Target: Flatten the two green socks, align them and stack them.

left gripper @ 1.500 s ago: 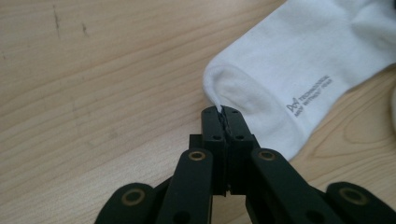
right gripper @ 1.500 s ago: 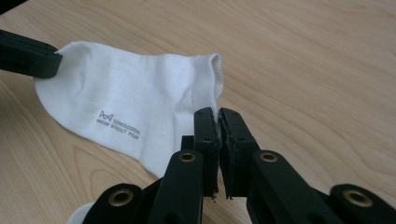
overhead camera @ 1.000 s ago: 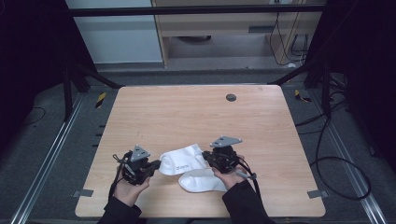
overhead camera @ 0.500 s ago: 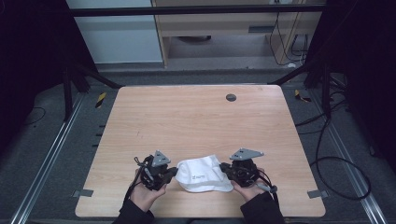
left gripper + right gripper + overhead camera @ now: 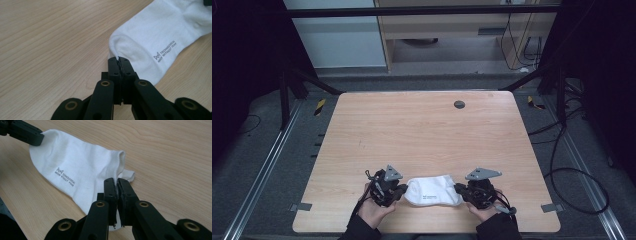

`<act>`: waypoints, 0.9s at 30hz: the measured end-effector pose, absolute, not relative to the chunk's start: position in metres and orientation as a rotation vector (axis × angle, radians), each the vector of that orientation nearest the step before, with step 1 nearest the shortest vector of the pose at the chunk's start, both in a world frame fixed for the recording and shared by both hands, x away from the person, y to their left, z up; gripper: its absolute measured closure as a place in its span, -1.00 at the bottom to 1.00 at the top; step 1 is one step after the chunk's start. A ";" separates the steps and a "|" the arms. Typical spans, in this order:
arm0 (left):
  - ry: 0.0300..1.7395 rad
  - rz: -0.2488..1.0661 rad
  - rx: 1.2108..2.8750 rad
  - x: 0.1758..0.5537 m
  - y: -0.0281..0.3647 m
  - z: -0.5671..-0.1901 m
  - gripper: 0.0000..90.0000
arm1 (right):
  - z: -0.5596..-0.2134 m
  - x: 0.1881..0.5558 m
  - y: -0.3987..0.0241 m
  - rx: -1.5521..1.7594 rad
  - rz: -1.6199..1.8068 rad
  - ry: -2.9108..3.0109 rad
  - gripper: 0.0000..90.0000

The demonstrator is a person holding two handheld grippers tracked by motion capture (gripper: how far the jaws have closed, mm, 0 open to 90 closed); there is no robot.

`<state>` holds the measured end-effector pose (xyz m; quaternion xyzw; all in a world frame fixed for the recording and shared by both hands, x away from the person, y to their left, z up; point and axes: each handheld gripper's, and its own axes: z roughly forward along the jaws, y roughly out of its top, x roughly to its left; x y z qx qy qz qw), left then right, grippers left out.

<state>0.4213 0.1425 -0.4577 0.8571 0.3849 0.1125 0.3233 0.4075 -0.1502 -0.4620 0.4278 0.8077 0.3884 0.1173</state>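
From the high view, a light wooden table fills the middle of the scene, and a white sock lies flat near its front edge, just ahead of the person. Its long axis runs side to side across the table, from one hand to the other. The left gripper sits at the sock's left end and the right gripper at its right end, each touching the fabric, so both hands are about equally near and the sock lies stretched between them. A small dark round hole marks the table's far side, well apart from the sock. In the left gripper view, the two black jaws are pressed together with almost no gap, pinching a small fold at the rounded end of the sock, which runs away up and to the right over the wood. Small grey printing on the fabric shows a little logo and two lines that appear to read "TECHNOLOGICAL" and "WEAR WITHOUT FEAR", though the second is too small to be sure. In the right gripper view, the jaws are likewise closed to a thin slit at the sock's open cuff end; the fabric appears caught between them. The sock runs away up and to the left, where the other gripper's black jaw tip touches its far end. The same printing appears here.
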 end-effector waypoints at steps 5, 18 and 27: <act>1.014 0.293 2.263 0.423 0.140 -0.464 0.97 | -0.467 0.409 -0.152 1.258 1.115 2.370 0.92; 1.004 0.341 2.305 0.423 0.132 -0.476 0.97 | -0.484 0.416 -0.156 1.262 1.062 2.384 0.91; 1.010 0.369 2.286 0.423 0.133 -0.476 0.80 | -0.490 0.417 -0.155 1.221 1.039 2.389 0.76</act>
